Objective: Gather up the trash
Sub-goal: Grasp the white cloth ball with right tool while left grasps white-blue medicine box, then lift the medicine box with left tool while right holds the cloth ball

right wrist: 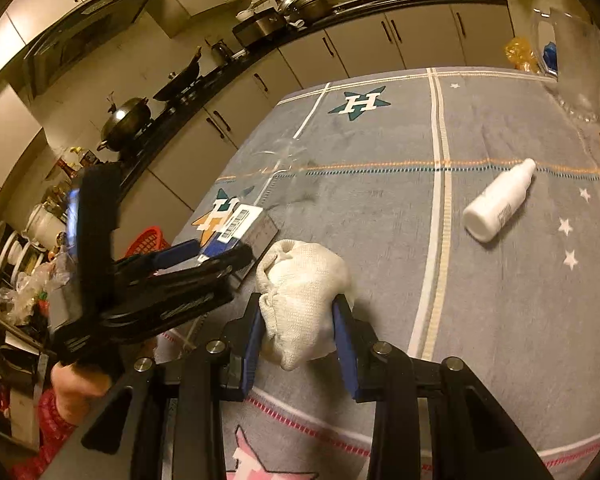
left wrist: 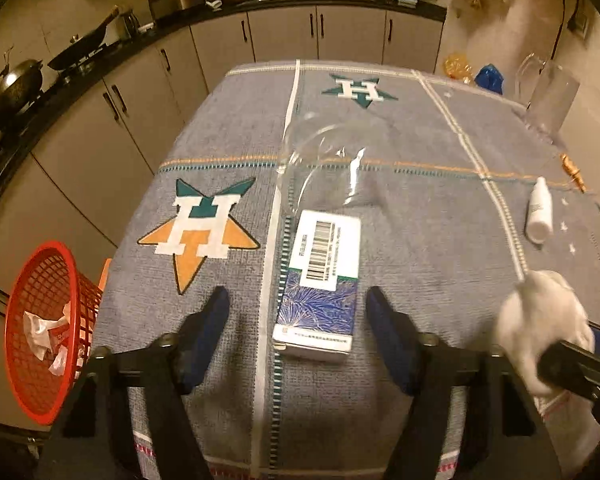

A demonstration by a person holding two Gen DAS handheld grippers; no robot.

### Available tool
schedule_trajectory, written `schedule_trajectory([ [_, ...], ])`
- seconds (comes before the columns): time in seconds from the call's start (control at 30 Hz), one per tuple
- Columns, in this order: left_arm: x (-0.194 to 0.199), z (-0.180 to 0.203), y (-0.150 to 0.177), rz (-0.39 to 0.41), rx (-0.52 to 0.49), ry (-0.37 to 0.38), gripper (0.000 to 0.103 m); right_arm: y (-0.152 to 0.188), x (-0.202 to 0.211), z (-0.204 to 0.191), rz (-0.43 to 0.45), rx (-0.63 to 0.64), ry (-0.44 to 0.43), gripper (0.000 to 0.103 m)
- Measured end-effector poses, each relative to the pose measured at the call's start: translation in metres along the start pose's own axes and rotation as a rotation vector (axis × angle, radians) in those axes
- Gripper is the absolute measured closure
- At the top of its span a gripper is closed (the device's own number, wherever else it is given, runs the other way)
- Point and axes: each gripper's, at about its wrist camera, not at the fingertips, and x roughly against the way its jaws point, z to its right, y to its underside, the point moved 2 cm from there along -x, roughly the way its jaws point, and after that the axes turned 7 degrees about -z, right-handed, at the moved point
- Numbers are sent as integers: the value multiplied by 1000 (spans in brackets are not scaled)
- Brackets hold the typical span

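- Kitchen setting: a tabletop (left wrist: 420, 220) covered by a grey cloth with star-and-H emblems; dark counters with pans and pale cabinets run behind it.
- A red mesh basket (left wrist: 48, 320) stands on the floor off the tabletop's left edge; crumpled scraps lie inside it.
- Left tool (left wrist: 298, 300): jaws stand apart, gripping nothing. A flat carton (left wrist: 320, 280) with a barcode label and blue patterned end lies on the cloth between the two fingers, its near end reaching back between them; no pad touches it in the left wrist view.
- Right tool (right wrist: 300, 320): jaws partly closed, both blue pads pressing the sides of a crumpled white cloth wad (right wrist: 304, 300). The wad bulges forward beyond the fingertips, just right of the left tool and near the carton.
- A white bottle (right wrist: 500, 200) lies on its side, well apart from both tools, toward the right.
- Clear plastic packaging (left wrist: 324, 160) lies just beyond the carton's far end.
- A clear container (left wrist: 548, 96) stands at the far right corner.
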Motion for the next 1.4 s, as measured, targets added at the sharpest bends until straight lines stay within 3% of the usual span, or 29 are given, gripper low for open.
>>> schedule_trajectory([
  [0.03, -4, -1, 0, -13, 3, 13, 58, 1, 1, 0, 2, 0, -1, 66],
  [0.13, -12, -5, 0, -31, 11, 27, 69, 5, 2, 1, 11, -14, -12, 66],
  [0.47, 17, -14, 38, 36, 39, 68, 70, 21, 3, -3, 32, -20, -7, 66],
  [0.73, 40, -9, 69, 117, 17, 3, 70, 33, -1, -9, 30, -18, -6, 66],
  [1.4, 54, -30, 92, 131, 33, -7, 70, 41, -9, -31, 8, 16, -13, 66],
])
